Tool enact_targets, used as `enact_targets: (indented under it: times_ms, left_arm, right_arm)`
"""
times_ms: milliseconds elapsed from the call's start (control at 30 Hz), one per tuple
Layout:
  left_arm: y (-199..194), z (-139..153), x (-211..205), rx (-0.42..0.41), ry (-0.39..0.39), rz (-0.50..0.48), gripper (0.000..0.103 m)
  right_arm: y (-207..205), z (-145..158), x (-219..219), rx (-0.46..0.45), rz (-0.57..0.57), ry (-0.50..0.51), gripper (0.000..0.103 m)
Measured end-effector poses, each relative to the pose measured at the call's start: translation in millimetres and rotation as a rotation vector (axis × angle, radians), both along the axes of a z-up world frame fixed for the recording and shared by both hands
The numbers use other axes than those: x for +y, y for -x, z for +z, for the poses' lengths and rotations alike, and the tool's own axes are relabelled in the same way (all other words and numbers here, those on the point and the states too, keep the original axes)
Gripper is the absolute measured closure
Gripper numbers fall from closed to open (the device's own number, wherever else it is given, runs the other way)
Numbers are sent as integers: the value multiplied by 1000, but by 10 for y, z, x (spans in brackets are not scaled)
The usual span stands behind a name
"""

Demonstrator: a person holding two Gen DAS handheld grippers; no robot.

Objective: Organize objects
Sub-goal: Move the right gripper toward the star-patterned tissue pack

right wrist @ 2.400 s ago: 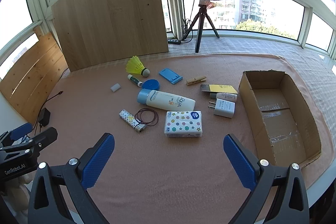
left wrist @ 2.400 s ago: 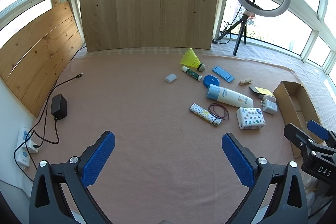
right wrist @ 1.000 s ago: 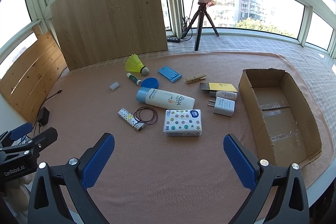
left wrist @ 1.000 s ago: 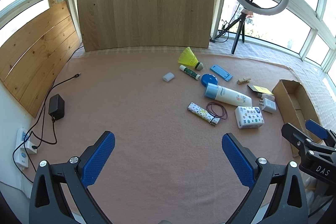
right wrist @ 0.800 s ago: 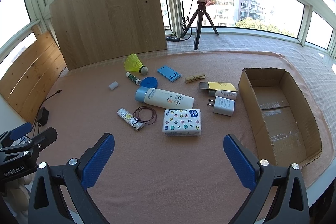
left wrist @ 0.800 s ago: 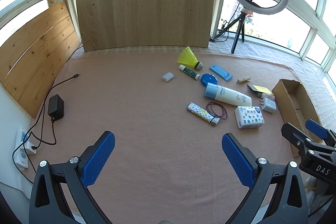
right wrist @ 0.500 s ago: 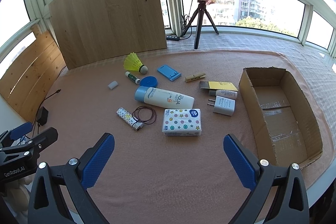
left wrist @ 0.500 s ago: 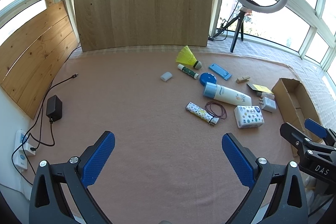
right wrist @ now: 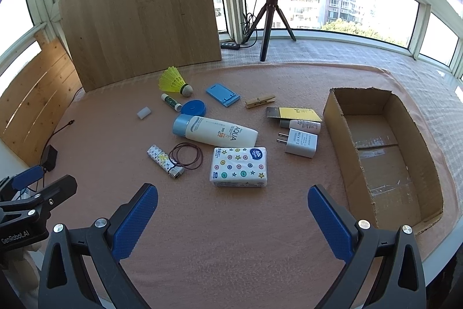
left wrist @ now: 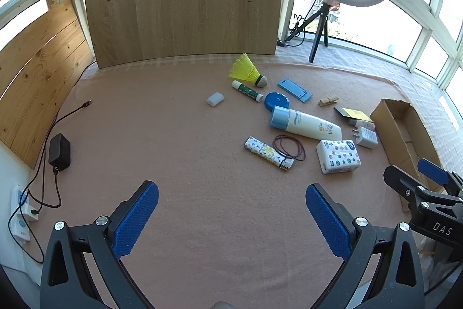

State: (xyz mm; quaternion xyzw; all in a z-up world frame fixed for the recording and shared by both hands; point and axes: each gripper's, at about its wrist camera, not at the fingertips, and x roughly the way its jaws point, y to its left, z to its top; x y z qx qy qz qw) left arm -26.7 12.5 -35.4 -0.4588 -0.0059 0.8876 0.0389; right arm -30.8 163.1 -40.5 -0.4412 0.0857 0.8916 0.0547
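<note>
- Cardboard box [right wrist: 382, 152], right of the right wrist frame, sits empty; we judge nothing sorted yet.
- Sunscreen bottle [right wrist: 215, 133], tissue pack [right wrist: 238, 166], charger plug [right wrist: 299, 142] and shuttlecock [right wrist: 173, 83] lie loose on the pink mat [right wrist: 231, 222], mid-frame, left of the box.
- Left gripper [left wrist: 231, 217] and right gripper [right wrist: 231, 217], bottom of each frame: fingers spread wide, holding nothing.
</note>
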Motion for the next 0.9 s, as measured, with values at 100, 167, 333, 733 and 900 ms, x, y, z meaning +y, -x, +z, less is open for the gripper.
enact_targets:
  times_ms: [100, 167, 333, 733, 900]
  left_arm:
    - [75, -93, 44, -24, -12, -11, 0]
    - [126, -159, 74, -40, -13, -15, 0]
    - [228, -358, 135, -100, -49, -19, 0]
    - [447, -626, 453, -152, -66, -85, 1]
    - [544, -679, 656, -162, -59, -141, 4]
  right_arm:
    - [35, -55, 82, -13, -10, 11, 1]
    - [58, -89, 136, -20, -16, 19, 1]
    - [142, -201, 260, -50, -8, 76, 1]
    - [385, -521, 521, -141, 14, 235, 1]
    - [501, -541, 611, -151, 36, 284, 9]
